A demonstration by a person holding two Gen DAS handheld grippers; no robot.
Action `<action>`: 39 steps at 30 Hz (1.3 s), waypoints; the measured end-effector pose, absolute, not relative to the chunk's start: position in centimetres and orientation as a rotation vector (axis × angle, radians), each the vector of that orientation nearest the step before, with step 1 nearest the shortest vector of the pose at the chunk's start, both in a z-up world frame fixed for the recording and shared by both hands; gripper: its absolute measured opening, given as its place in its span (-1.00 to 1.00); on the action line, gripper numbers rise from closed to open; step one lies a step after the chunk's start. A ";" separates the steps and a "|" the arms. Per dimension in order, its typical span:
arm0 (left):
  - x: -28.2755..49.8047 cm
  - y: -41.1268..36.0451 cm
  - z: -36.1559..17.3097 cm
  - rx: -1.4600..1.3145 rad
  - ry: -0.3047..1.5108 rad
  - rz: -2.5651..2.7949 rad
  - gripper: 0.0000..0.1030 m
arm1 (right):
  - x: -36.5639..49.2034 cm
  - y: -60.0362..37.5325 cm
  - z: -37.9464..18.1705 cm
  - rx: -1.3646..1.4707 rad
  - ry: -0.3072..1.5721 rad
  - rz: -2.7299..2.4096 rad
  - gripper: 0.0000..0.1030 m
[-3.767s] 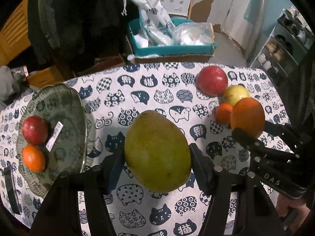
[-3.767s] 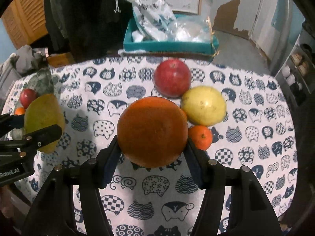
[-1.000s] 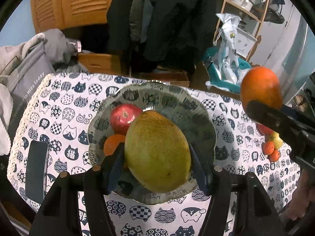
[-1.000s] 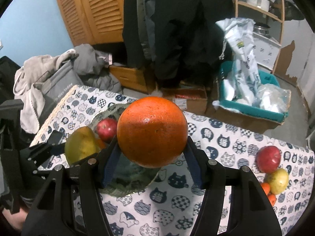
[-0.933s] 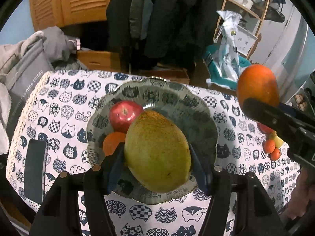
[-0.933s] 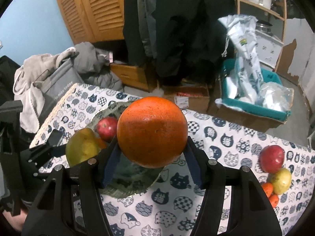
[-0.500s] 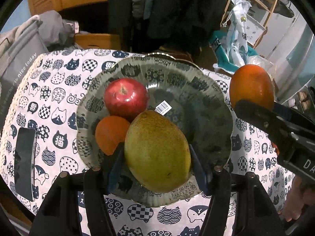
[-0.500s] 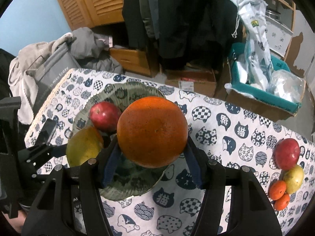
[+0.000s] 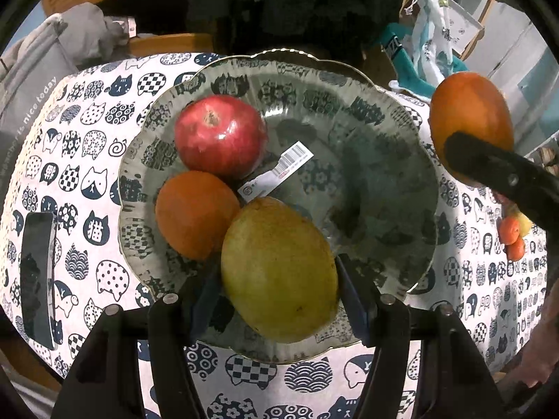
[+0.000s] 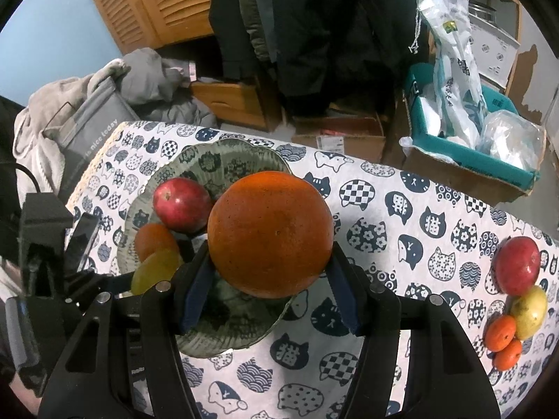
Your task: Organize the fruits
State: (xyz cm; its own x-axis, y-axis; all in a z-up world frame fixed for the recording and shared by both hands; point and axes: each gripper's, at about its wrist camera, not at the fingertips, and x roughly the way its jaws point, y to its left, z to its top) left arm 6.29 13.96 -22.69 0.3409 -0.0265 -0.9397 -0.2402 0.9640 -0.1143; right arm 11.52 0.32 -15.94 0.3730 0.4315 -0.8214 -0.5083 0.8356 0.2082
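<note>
A green patterned plate point(image 9: 384, 139) holds a red apple point(image 9: 220, 136) and a small orange point(image 9: 195, 213). My left gripper point(image 9: 277, 279) points steeply down over the plate's near side. A yellow-green mango point(image 9: 279, 272) sits between its pads, low over the plate and against the small orange. Its jaws are opening, with the pads still at the mango's sides. My right gripper point(image 10: 270, 279) is shut on a big orange point(image 10: 270, 234), above the right part of the plate point(image 10: 223, 160). The mango point(image 10: 153, 269) shows at the lower left of the right wrist view.
A barcode sticker point(image 9: 279, 171) lies in the plate. A dark phone point(image 9: 36, 272) lies on the cat-print cloth to the left. A red apple point(image 10: 517, 265), a yellow fruit point(image 10: 529, 307) and two tangerines point(image 10: 501, 330) sit at the table's right. Beyond the far edge are a grey bag point(image 10: 94, 118) and a teal box point(image 10: 471, 150).
Both grippers have sunk toward the plate, which now fills more of each view. The mango has come down onto the plate's near side. The big orange hangs lower by the plate's right rim.
</note>
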 end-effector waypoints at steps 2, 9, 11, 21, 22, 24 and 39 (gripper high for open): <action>6.2 13.9 -21.9 -0.236 1.182 0.148 0.55 | 11.6 0.4 -16.0 -0.084 1.027 0.605 0.21; 5.9 14.4 -20.3 -0.223 1.134 0.164 0.77 | 11.8 1.0 -16.6 -0.093 1.048 0.613 0.21; 5.6 14.8 -20.2 -0.221 1.138 0.179 0.77 | 12.0 1.2 -17.1 -0.093 1.065 0.617 0.22; 4.6 16.5 -19.6 -0.238 1.114 0.236 0.77 | 12.1 2.9 -18.9 -0.126 1.129 0.642 0.27; 4.6 16.7 -19.6 -0.241 1.113 0.240 0.77 | 12.1 3.0 -19.0 -0.130 1.133 0.643 0.28; 4.4 16.9 -19.5 -0.247 1.110 0.244 0.77 | 12.0 3.2 -18.9 -0.129 1.120 0.645 0.31; 3.8 17.0 -17.2 -0.279 1.024 0.236 0.77 | 11.7 1.8 -14.5 -0.136 0.989 0.605 0.33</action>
State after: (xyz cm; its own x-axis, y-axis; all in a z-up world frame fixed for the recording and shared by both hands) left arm 3.79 17.01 -17.18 0.5004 0.0624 -0.8636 -0.3213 0.9396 -0.1182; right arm 11.66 1.79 -14.45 0.4008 0.4166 -0.8160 -0.5366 0.8286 0.1595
